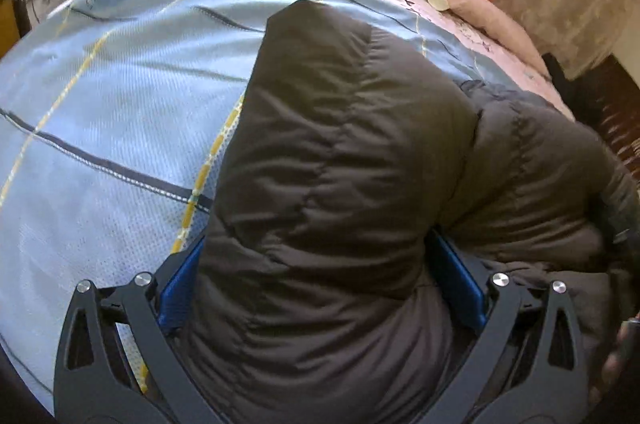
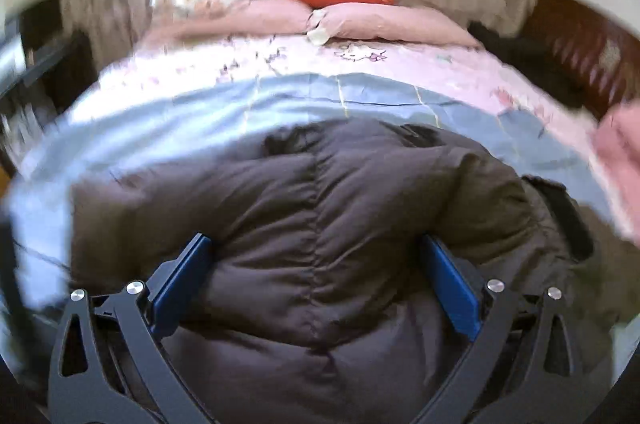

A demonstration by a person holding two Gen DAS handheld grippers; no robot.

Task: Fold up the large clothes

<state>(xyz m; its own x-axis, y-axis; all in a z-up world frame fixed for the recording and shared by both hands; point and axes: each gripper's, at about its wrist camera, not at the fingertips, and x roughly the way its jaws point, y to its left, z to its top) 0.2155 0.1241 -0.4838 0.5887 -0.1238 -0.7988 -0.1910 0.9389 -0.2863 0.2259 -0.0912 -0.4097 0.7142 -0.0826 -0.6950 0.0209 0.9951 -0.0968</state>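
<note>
Both claws, left (image 1: 320,288) and right (image 2: 316,288), are hanging released over the jacket (image 2: 304,216) at the bed's (image 1: 100,104) near edge, likely needing fresh grips for another fold.

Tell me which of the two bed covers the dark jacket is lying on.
The dark jacket lies on the light blue cover with yellow and dark lines. The pink floral cover lies farther away, toward the pillows.
</note>
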